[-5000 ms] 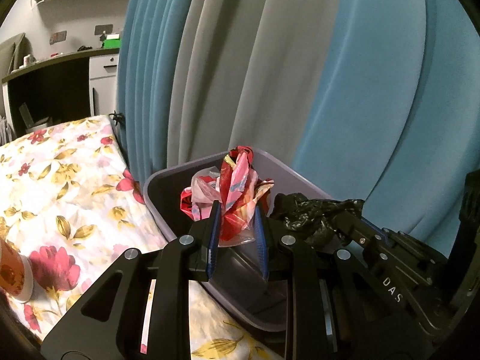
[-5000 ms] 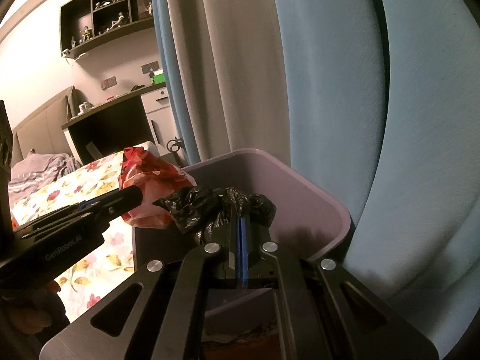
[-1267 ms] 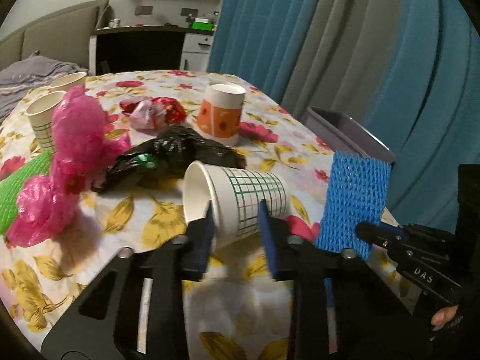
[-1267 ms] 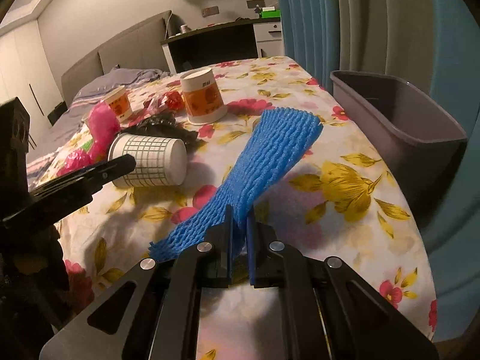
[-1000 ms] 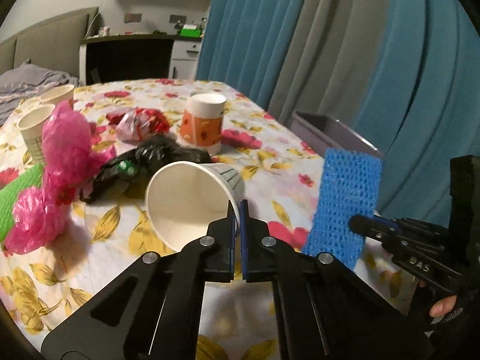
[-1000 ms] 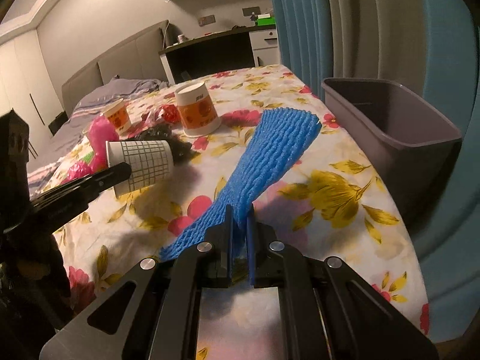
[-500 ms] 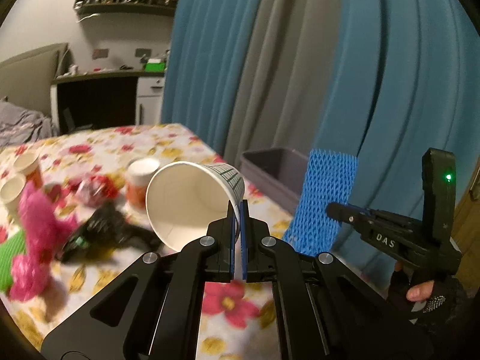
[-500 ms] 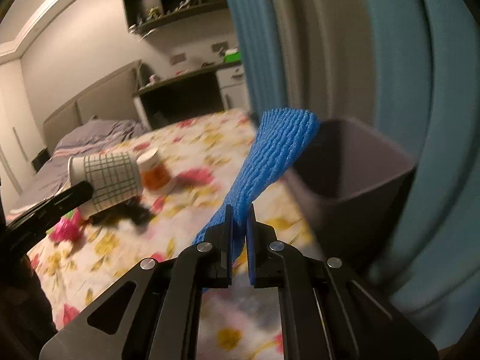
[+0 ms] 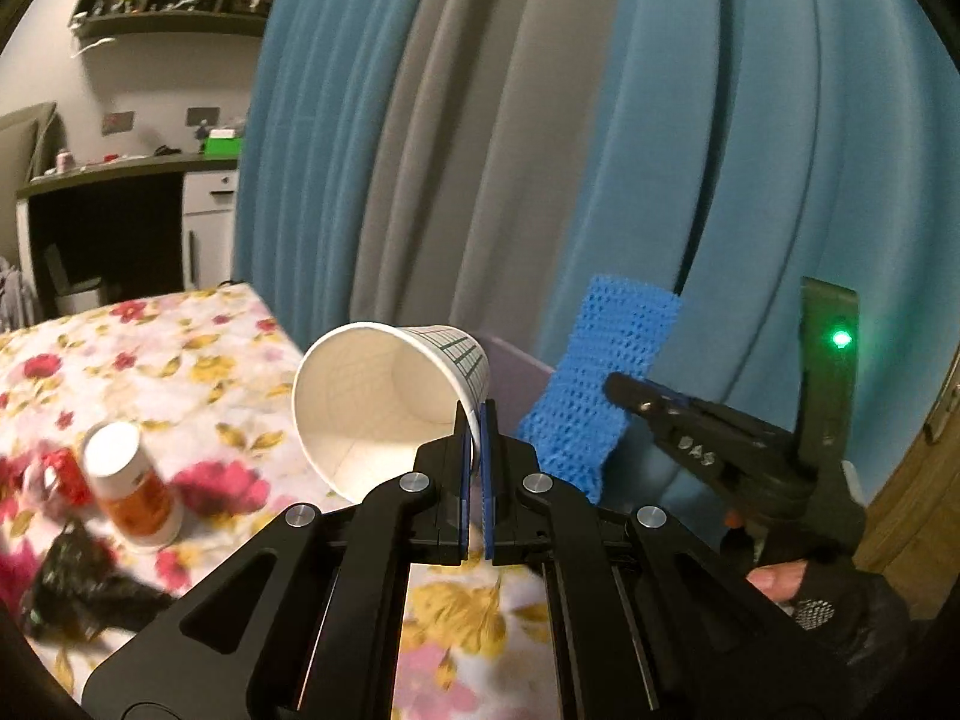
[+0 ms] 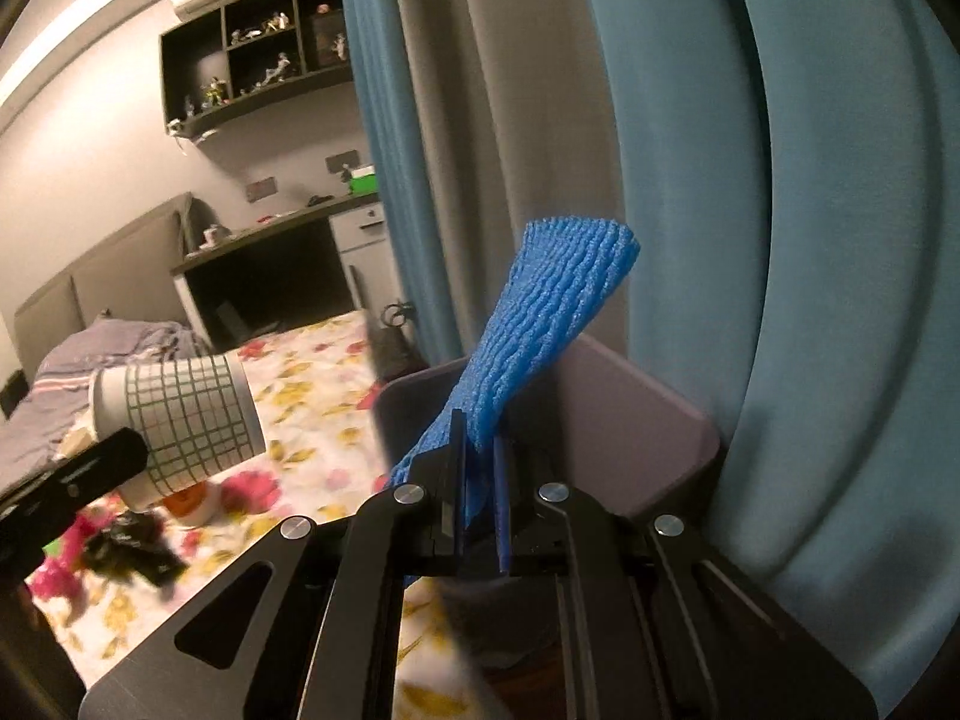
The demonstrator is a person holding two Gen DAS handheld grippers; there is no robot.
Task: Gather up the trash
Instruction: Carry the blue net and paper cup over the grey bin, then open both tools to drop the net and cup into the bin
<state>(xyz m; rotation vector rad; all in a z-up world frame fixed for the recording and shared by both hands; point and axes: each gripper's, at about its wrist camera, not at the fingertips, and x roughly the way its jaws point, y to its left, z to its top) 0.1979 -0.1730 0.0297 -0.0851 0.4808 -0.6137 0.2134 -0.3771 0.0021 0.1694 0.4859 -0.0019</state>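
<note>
only right wrist shows grey bin (image 10: 654, 396) behind foam net (image 10: 540, 324).

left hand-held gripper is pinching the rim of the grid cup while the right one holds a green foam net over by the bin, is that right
Not quite: the foam net is blue, not green, as the right wrist view shows. The rest holds: the left hand-held gripper pinches the rim of the grid cup, and the right hand-held gripper holds the net by the bin.
</note>
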